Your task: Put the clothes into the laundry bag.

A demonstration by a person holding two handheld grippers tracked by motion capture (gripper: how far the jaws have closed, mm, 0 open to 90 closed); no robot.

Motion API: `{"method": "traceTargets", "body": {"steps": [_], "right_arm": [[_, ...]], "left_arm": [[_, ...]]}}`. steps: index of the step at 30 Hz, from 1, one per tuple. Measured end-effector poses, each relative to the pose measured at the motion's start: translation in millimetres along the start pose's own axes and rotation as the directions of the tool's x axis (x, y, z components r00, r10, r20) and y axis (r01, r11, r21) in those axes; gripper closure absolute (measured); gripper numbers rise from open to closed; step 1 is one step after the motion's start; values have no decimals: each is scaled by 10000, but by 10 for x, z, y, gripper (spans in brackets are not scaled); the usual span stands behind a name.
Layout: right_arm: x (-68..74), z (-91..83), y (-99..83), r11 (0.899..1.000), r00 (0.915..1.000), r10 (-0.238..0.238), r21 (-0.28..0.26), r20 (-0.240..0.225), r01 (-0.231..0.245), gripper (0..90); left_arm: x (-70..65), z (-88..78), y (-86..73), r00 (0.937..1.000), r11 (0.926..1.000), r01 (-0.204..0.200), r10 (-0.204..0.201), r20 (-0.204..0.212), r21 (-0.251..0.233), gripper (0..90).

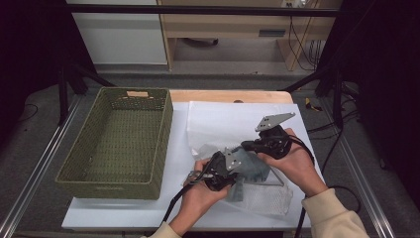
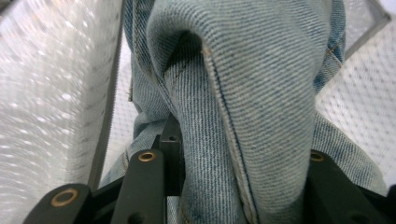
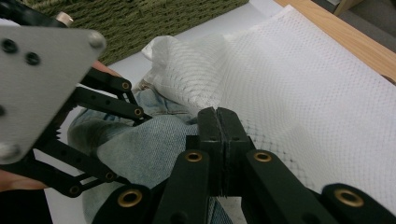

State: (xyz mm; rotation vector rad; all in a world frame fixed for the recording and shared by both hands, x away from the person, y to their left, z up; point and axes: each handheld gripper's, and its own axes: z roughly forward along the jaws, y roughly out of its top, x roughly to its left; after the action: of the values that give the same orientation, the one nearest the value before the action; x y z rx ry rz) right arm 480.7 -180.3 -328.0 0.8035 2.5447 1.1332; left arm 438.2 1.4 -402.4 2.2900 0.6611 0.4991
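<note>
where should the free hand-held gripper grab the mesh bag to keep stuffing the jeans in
Take the mesh bag at its raised edge beside the jeans, coming from the open table side, away from the basket. That edge stands lifted and puckered, so thin jaws could likely pinch it. The left hand-held gripper is clamped on a denim fold; the right hand-held gripper is shut with its tips at the mesh.

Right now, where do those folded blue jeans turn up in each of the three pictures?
High view: the jeans lie low and right of centre, between the two hands, on the white mesh bag.
Left gripper view: the jeans fill the middle, bunched between the black jaws.
Right gripper view: the jeans sit at lower left, beside the shut jaws.
Shared landmark: the white mesh bag.
</note>
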Motion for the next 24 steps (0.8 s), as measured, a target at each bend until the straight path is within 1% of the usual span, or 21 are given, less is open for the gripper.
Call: {"method": "traceTargets", "body": {"steps": [1, 2, 5, 7, 8, 10, 12, 15, 18, 20, 21, 22, 23, 24], "right_arm": [[0, 1, 0, 10000, 10000, 2, 10, -4, -2, 898], [-2, 3, 2, 10000, 10000, 20, -37, -20, -20, 898], [-4, -12, 20, 9995, 9999, 147, -283, -83, -149, 898], [-6, -27, 26, 9990, 9996, 256, -370, -117, -260, 898], [-11, -35, 26, 9988, 9996, 260, -412, -113, -264, 898], [-24, -55, 21, 9981, 9993, 339, -518, -151, -347, 898], [-31, -74, 12, 9972, 9987, 457, -579, -235, -470, 898], [-39, -85, -17, 9962, 9980, 564, -644, -285, -581, 898], [-51, -72, -56, 9953, 9972, 678, -668, -305, -697, 898], [-62, -60, -80, 9939, 9961, 817, -714, -326, -839, 898], [-77, -41, -96, 9936, 9962, 815, -764, -298, -836, 898], [-91, -22, -113, 9935, 9959, 883, -702, -211, -896, 898], [-121, 7, -136, 9935, 9955, 947, -633, -35, -947, 898], [-143, 24, -151, 9926, 9944, 1051, -623, 48, -1046, 898]], "left_arm": [[-10, -16, 12, 10000, 9999, 70, -70, -10, -113, 602], [-8, -42, 26, 10000, 9999, 55, -55, 9, -84, 602], [-1, -71, 63, 9990, 9985, 409, -402, 194, -365, 602], [10, -67, 91, 9981, 9973, 544, -530, 302, -494, 601], [10, -54, 103, 9979, 9970, 581, -565, 312, -516, 601], [21, 1, 119, 9983, 9969, 558, -549, 178, -546, 600], [39, 71, 125, 9980, 9957, 624, -614, 165, -690, 599], [74, 194, 128, 9961, 9934, 872, -861, 176, -742, 593], [93, 285, 130, 9942, 9895, 1080, -1074, 106, -962, 563], [109, 362, 127, 9906, 9817, 1364, -1368, 62, -1332, 515], [110, 394, 127, 9897, 9787, 1402, -1427, -57, -1501, 463], [110, 404, 128, 9903, 9774, 1353, -1385, -83, -1627, 426], [102, 398, 129, 9907, 9744, 1323, -1358, -70, -1821, 404], [88, 382, 130, 9925, 9695, 1182, -1224, -62, -2147, 396]]}}
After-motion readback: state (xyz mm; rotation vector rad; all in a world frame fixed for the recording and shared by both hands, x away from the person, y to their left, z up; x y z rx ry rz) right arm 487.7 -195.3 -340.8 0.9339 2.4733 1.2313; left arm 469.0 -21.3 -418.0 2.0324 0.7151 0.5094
